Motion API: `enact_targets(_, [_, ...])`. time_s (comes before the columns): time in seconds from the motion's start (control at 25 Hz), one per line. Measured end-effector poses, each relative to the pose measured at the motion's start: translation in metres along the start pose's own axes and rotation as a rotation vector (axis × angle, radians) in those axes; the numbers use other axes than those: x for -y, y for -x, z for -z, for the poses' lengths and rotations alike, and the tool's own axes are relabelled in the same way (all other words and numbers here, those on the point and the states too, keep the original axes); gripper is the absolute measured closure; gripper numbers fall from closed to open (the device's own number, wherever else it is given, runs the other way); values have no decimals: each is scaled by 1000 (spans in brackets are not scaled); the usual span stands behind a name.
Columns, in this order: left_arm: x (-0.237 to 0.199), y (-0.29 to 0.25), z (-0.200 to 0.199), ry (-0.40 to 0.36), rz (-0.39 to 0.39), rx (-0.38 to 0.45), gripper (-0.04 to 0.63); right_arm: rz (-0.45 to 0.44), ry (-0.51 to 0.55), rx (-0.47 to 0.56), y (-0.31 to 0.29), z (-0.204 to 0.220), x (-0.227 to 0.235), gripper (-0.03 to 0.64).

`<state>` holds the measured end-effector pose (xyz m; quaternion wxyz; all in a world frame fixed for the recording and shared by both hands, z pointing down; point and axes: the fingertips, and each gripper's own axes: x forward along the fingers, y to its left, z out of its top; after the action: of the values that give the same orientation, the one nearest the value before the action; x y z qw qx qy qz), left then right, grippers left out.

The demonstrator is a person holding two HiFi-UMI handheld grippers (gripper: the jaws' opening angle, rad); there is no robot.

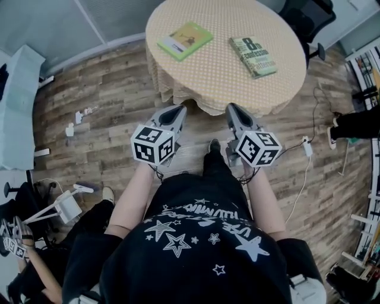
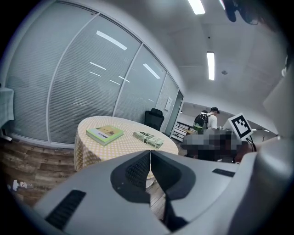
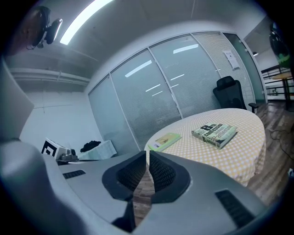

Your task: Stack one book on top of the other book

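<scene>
Two books lie apart on a round table [image 1: 196, 77] with a yellow dotted cloth. The green book [image 1: 185, 40] [image 2: 104, 134] [image 3: 164, 141] is on the left, the thicker grey-green book [image 1: 253, 56] [image 2: 148, 139] [image 3: 215, 132] on the right. My left gripper [image 1: 176, 111] [image 2: 149, 153] is shut and empty, held in the air short of the table's near edge. At the same distance from the table, my right gripper [image 1: 231, 108] [image 3: 148, 153] is shut with nothing in it. Both point toward the table.
A black office chair [image 1: 309, 18] stands behind the table. A white cable and plug [image 1: 307, 146] lie on the wooden floor at the right. A seated person [image 1: 35, 237] with gear is at the lower left. People stand in the room beyond the table [image 2: 209, 120].
</scene>
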<state>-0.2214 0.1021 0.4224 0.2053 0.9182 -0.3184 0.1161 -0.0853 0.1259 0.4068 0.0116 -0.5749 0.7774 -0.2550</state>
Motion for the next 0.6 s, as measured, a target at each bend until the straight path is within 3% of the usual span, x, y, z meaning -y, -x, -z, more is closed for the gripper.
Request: enact_targets(0.6, [-61, -82, -42, 58, -205, 8, 584, -188, -43, -83, -107, -50, 68, 580])
